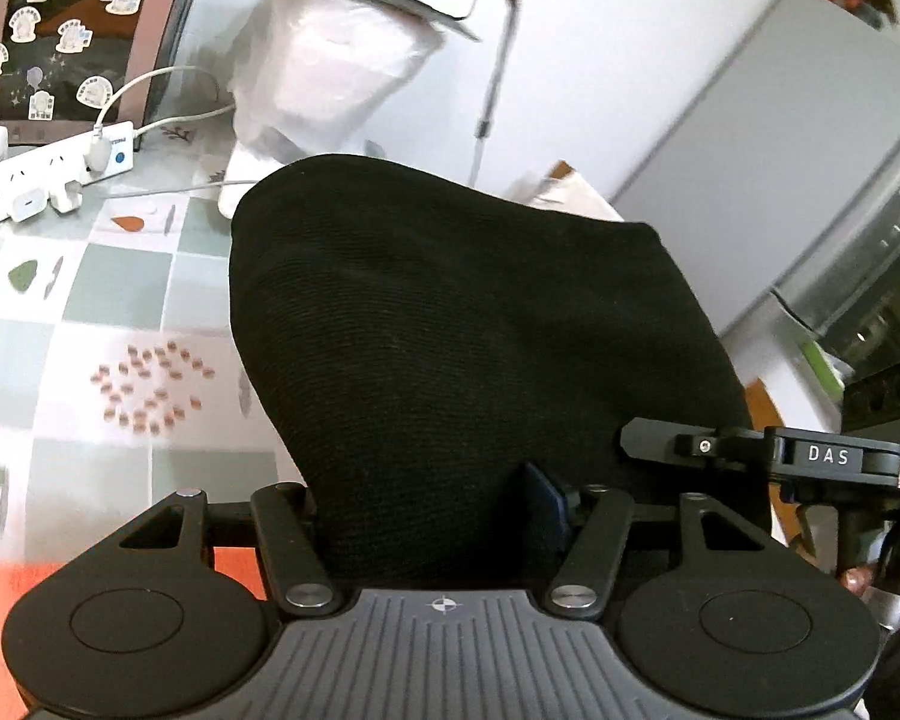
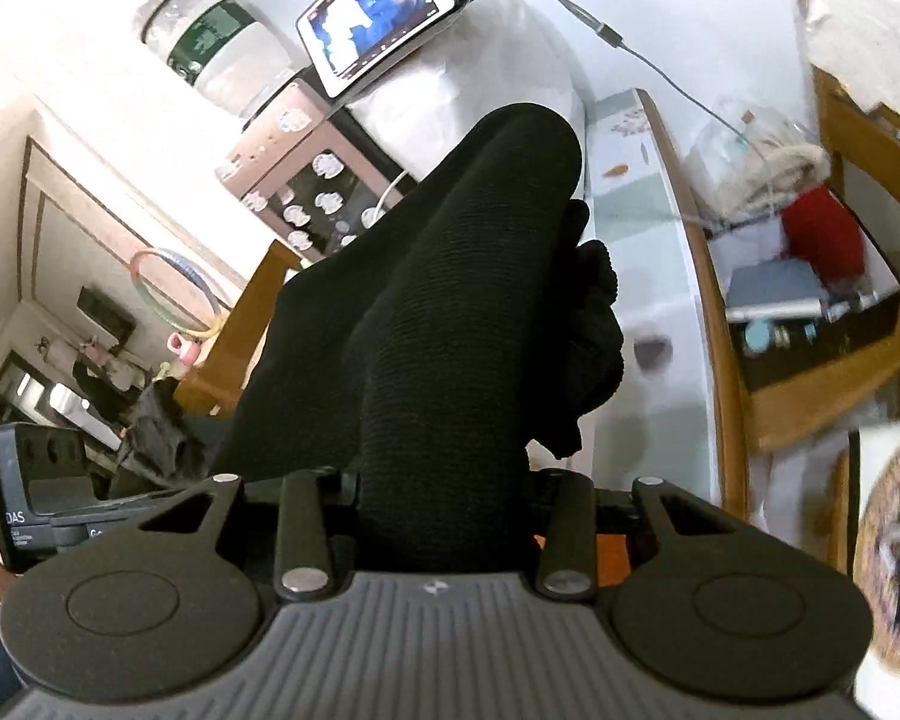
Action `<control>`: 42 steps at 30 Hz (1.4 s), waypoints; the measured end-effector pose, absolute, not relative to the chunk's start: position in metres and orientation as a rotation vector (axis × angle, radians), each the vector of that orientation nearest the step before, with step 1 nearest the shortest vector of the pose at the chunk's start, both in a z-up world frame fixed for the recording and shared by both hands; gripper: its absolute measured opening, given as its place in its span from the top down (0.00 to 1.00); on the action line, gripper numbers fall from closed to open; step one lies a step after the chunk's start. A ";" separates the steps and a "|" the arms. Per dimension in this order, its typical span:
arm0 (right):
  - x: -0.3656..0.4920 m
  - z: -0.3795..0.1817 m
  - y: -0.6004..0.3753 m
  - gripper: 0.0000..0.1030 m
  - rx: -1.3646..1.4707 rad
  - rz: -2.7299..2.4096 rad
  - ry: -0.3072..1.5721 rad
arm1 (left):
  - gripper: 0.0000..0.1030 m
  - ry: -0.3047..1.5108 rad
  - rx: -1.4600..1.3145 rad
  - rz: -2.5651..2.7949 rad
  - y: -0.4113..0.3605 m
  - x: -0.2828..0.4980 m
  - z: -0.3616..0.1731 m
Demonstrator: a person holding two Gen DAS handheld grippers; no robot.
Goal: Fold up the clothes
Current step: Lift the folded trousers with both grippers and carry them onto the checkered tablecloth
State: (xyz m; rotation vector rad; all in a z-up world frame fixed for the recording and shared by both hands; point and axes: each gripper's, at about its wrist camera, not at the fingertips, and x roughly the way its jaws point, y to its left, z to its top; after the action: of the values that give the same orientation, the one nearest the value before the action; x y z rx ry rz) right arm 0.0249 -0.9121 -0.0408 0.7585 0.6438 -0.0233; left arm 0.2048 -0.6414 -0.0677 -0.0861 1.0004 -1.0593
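Left wrist view: our left gripper [image 1: 444, 516] is clamped on the black knit garment [image 1: 450, 330], lifted above the checked tablecloth [image 1: 90, 312]. Right wrist view: right gripper [image 2: 444, 510] pinches the same bunched cloth [image 2: 450, 300]. No neat fold visible, so we reckon it's mid-job.

Left wrist view: garment [image 1: 462, 360] fills centre, rising from between left tongs [image 1: 438, 516]. Tabletop [image 1: 90, 312] at 9 o'clock. Power strip [image 1: 60, 174] on tabletop at 10 o'clock, box [image 1: 72, 42] behind it. Right tongs [image 1: 810, 462] at 3 o'clock.

Right wrist view: phone [image 2: 384, 12] at 12 o'clock, bottle [image 2: 216, 48] left of it. Chair [image 2: 858, 276] at 2 o'clock, beyond tabletop edge.
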 end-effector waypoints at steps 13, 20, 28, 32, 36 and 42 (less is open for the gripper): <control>0.134 -0.160 -0.978 0.52 0.818 -0.064 0.781 | 0.26 1.183 -0.060 -0.975 -0.706 0.297 -0.173; 0.134 -0.178 -0.992 0.29 0.869 -0.115 0.800 | 0.11 1.174 -0.100 -0.965 -0.686 0.311 -0.168; 0.093 -0.126 -0.982 0.24 0.729 -0.226 0.789 | 0.06 1.126 -0.091 -0.935 -0.638 0.289 -0.131; 0.062 -0.097 -0.962 0.21 0.651 -0.242 0.782 | 0.04 1.085 -0.097 -0.944 -0.611 0.264 -0.110; 0.029 -0.069 -0.939 0.21 0.597 -0.260 0.753 | 0.04 1.072 -0.104 -0.945 -0.588 0.236 -0.089; -0.020 -0.031 -0.889 0.17 0.544 -0.249 0.733 | 0.03 1.053 -0.053 -0.972 -0.560 0.183 -0.055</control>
State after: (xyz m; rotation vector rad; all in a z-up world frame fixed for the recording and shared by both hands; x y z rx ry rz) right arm -0.0197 -0.8890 -0.0309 0.5435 0.7330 -0.2486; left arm 0.1833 -0.5600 -0.0553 -0.0531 1.0532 -0.9721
